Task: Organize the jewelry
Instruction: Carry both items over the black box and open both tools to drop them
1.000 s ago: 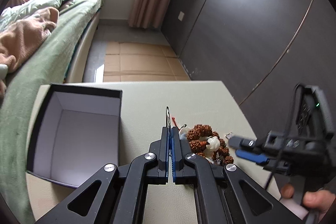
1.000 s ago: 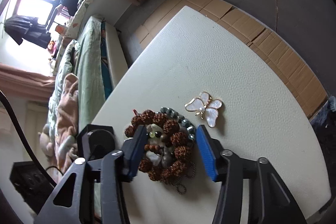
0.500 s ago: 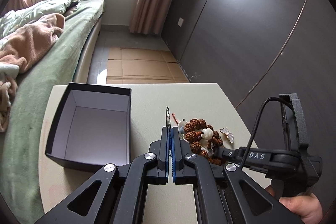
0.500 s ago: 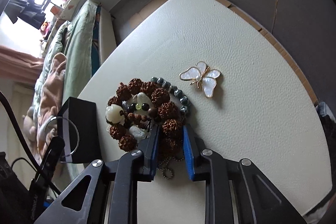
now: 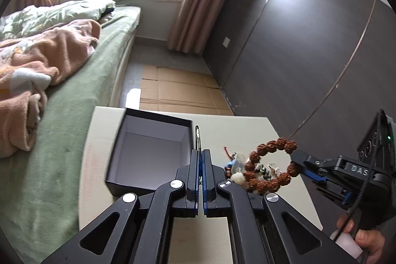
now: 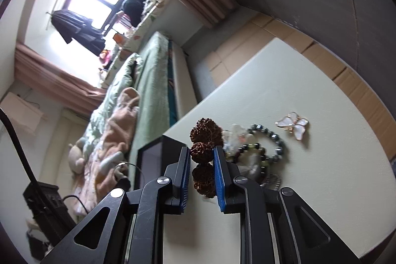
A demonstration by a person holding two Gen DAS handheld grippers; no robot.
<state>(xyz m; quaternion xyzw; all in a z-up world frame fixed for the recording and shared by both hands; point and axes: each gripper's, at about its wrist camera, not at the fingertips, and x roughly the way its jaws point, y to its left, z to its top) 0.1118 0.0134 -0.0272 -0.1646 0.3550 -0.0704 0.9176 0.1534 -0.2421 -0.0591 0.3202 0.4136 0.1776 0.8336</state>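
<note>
The right claw has just been closing and now pinches one brown bead of the bracelet between its blue pads, with the neighbouring beads showing above and below the pinched one in the right wrist view. In the left wrist view the bracelet hangs as an open loop from the right claw's tip, lifted clear of the surface and above the pile of remaining jewelry. That pile lies on the surface just right of the left claw: pale stones, a string of small dark beads and a bit of fine chain. The butterfly brooch lies flat by itself near the dark beads, apart from them. The left claw is fully shut, and a thin metal ring stands upright from between its pads. The open black box sits on the surface to the left of the left claw, its pale inside showing. A hand grips the right claw's handle at the lower right.
</note>
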